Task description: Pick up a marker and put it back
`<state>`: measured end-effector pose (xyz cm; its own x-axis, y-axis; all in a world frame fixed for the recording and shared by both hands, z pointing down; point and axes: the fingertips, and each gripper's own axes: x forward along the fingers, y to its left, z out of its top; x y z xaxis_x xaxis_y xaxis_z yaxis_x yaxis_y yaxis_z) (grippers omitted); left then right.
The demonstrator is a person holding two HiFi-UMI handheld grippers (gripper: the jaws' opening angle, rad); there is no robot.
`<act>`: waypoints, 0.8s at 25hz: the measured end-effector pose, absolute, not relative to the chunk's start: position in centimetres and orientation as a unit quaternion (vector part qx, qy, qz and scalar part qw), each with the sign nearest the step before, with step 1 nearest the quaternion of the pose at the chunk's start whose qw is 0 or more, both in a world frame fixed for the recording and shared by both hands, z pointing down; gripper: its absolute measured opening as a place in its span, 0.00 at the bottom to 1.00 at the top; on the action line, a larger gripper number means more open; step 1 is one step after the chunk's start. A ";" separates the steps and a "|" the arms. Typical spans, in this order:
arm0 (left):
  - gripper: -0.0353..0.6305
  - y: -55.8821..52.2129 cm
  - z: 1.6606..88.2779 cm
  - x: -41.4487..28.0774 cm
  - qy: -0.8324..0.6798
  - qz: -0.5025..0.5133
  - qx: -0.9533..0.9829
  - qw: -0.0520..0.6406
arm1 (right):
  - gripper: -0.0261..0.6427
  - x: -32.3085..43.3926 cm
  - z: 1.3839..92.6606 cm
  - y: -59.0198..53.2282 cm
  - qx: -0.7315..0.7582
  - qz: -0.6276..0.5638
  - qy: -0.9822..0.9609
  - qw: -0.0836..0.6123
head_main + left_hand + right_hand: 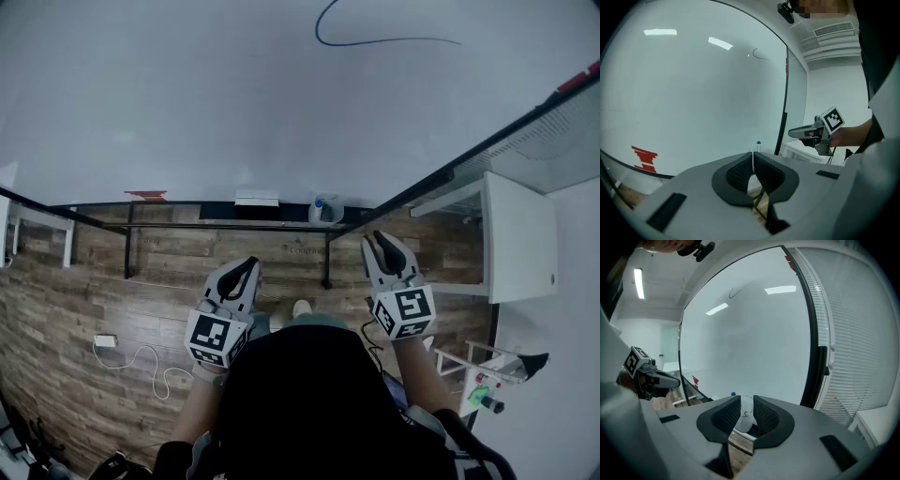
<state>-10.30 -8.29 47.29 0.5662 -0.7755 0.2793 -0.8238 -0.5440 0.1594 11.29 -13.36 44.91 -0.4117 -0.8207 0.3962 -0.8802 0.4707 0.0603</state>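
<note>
On ledge [187, 203]: cup [331, 213] (blue-capped item [317, 203] inside).

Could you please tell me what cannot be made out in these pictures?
No marker can be told on the tray: in the head view the items there are too small.
White thing: in the right gripper view the fingers hide its sides, so what it is stays unclear.
Red shape: too small in the head view to identify.
</note>
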 end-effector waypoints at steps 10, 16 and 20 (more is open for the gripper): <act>0.09 -9.5 46.6 -4.9 -0.371 0.090 0.916 0.122 | 0.18 14.4 44.1 -8.9 0.558 0.096 -0.805 0.179; 0.09 -9.8 46.4 -2.6 -0.335 0.091 0.931 0.113 | 0.18 15.5 44.1 -7.1 0.576 0.106 -0.792 0.173; 0.09 -10.0 46.3 -1.7 -0.321 0.094 0.936 0.110 | 0.17 15.8 44.6 -6.4 0.586 0.114 -0.784 0.171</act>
